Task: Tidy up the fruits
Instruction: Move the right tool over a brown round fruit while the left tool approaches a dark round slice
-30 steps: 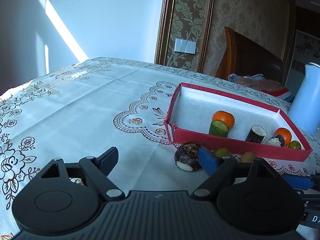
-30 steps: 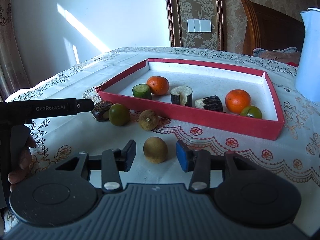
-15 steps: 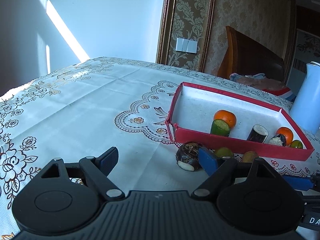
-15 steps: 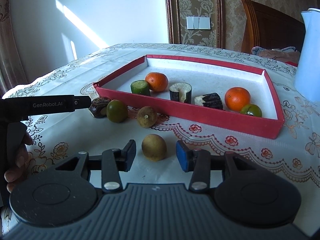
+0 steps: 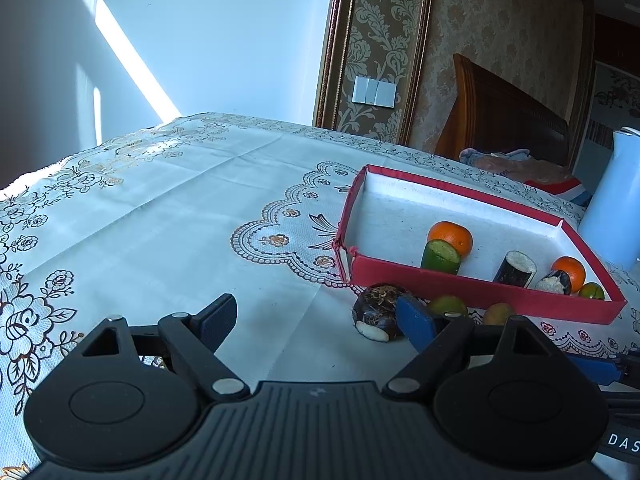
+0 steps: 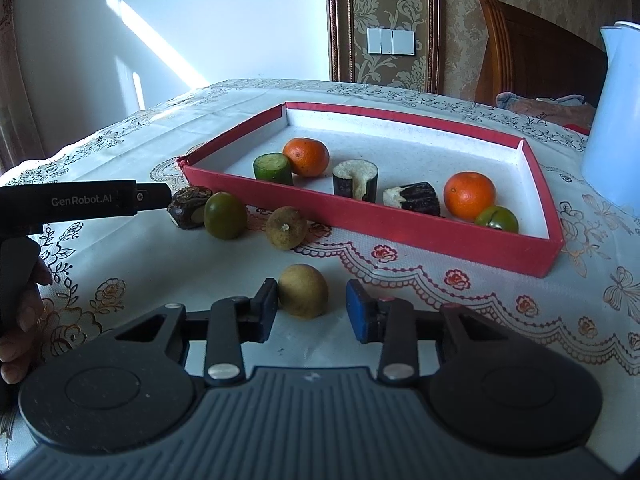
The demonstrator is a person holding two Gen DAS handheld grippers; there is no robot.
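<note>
A red tray (image 6: 400, 222) (image 5: 476, 286) holds two oranges (image 6: 306, 157), a green chunk (image 6: 273, 168), two dark chunks (image 6: 355, 180) and a small green fruit (image 6: 497, 219). On the cloth in front lie a dark brown fruit (image 6: 188, 207) (image 5: 378, 310), a green fruit (image 6: 225, 216), a brownish fruit (image 6: 286, 227) and a tan round fruit (image 6: 303, 290). My right gripper (image 6: 312, 312) is open with the tan fruit between its fingers, touching the left one. My left gripper (image 5: 316, 320) is open and empty beside the dark brown fruit.
A white-blue jug (image 6: 616, 120) stands right of the tray. A wooden chair (image 6: 536, 68) with cloths is behind the table. The patterned tablecloth (image 5: 160, 220) stretches left of the tray.
My right gripper moved forward so the tan fruit now sits between its fingers. My left gripper shifted slightly; the tray looks a little farther off.
</note>
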